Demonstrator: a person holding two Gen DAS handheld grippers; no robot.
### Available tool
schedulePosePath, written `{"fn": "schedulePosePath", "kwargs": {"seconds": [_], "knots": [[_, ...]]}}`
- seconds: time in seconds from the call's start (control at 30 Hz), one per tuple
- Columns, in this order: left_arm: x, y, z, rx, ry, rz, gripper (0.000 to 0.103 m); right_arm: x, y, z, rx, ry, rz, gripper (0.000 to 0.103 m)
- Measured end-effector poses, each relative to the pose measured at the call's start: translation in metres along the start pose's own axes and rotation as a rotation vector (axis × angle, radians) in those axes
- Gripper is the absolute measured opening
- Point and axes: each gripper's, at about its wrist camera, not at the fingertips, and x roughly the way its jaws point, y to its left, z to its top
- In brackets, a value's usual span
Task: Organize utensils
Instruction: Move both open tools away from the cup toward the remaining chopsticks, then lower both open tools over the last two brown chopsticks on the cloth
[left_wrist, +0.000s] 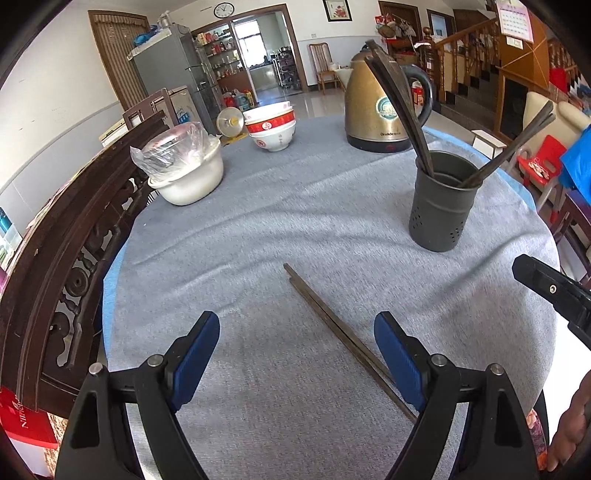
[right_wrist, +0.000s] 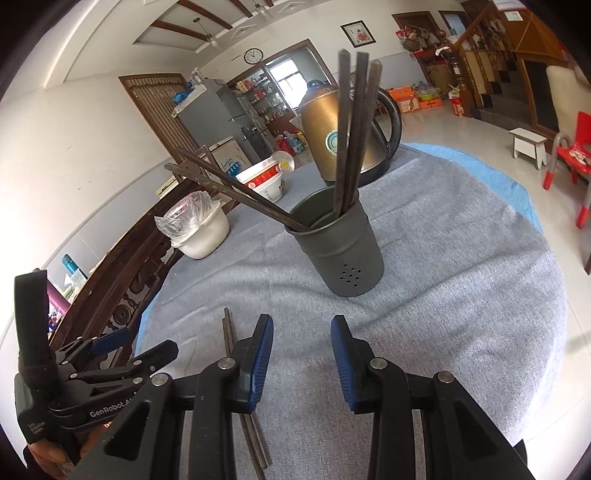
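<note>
Left wrist: left gripper (left_wrist: 297, 354) gapes wide, empty.

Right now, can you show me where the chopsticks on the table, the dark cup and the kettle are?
chopsticks on the table (left_wrist: 332, 325), left wrist view, middle of the pair's shafts.
dark cup (right_wrist: 347, 254), right wrist view, its outer wall.
kettle (left_wrist: 373, 103), left wrist view, its golden body.

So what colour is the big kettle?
Gold, with a black handle: the kettle shows best in the left wrist view.
</note>
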Motion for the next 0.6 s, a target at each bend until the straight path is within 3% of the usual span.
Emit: {"fn": "schedulePosePath", "kwargs": {"seconds": [0.4,0.6], "knots": [[0.011,-0.006,-0.006,0.001,0.039,-0.012,0.086,0.007,-0.006,-0.004,0.010,0.014,0.008,0.036],[0.029,0.008,-0.018,-0.060,0.086,-0.061,0.086,0.011,-0.010,-0.008,0.007,0.016,0.014,0.036]]}}
